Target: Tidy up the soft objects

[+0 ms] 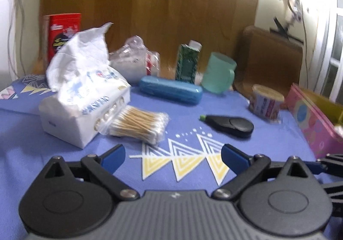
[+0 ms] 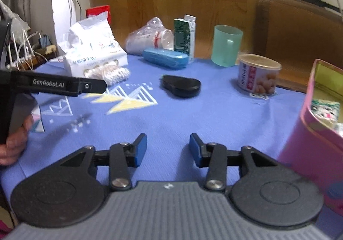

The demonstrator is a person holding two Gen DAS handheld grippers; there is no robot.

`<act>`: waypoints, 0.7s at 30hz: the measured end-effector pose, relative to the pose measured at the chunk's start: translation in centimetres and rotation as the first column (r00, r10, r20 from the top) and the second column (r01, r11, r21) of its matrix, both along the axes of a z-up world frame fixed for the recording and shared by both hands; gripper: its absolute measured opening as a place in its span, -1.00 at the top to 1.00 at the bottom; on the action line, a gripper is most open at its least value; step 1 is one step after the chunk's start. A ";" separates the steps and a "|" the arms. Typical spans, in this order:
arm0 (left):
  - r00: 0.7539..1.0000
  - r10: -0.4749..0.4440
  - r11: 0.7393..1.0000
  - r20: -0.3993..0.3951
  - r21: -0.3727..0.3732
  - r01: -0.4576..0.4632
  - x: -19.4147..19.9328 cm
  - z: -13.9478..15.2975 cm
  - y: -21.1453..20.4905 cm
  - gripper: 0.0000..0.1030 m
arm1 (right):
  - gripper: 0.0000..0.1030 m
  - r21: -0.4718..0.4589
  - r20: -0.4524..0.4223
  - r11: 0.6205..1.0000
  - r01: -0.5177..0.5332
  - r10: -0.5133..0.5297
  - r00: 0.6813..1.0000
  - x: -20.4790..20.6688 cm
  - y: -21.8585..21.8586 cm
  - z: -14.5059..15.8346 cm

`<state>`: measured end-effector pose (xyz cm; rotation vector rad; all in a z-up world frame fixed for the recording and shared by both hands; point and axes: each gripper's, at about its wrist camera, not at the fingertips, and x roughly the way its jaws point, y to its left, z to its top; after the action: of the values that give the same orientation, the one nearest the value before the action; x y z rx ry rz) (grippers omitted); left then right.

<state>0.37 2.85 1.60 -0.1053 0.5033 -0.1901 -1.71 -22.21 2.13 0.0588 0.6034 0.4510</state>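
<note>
A white tissue pack point(image 1: 85, 98) with a tissue pulled up lies at the left on the blue cloth point(image 1: 184, 111). A bag of cotton swabs point(image 1: 139, 124) leans against it. Behind them is a clear bag of white cotton point(image 1: 135, 62). My left gripper point(image 1: 173, 154) is open wide over the cloth, short of the swabs, with nothing between its jaws. My right gripper point(image 2: 167, 143) is open and empty too, beside the pink box point(image 2: 310, 143). From the right wrist, the tissue pack point(image 2: 94, 49) and swabs point(image 2: 113, 75) lie far left.
A blue case point(image 1: 171, 90), green carton point(image 1: 187, 62), teal cup point(image 1: 218, 72), can point(image 1: 267, 100) and flat black object point(image 1: 229, 125) sit on the cloth. A red box point(image 1: 62, 32) stands behind. The left tool's black finger point(image 2: 64, 85) and a hand point(image 2: 15, 143) show at left.
</note>
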 end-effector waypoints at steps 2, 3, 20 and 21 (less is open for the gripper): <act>0.999 0.044 0.997 0.028 -0.064 -0.043 -0.5 0.3 1.2 -0.94 | 0.09 -0.007 0.025 1.000 -0.010 0.010 1.000 1.0 0.6 0.5; 0.997 0.069 0.993 0.040 -0.103 -0.065 -0.7 0.4 2.0 -0.95 | 0.09 -0.017 0.043 1.000 -0.020 0.021 0.999 1.5 1.0 0.7; 0.967 0.242 0.927 0.076 -0.312 -0.207 -1.6 0.3 6.4 -0.96 | -0.59 -0.118 0.037 0.894 -0.431 0.438 0.898 13.9 13.9 0.5; 0.967 0.242 0.928 0.077 -0.309 -0.208 -1.5 0.3 6.3 -0.96 | -0.59 -0.125 0.025 0.892 -0.435 0.441 0.897 14.0 14.2 0.4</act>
<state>-1.18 9.18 1.91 -0.4443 0.3416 -0.0442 12.34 -7.96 2.53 -0.2064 0.5898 0.8532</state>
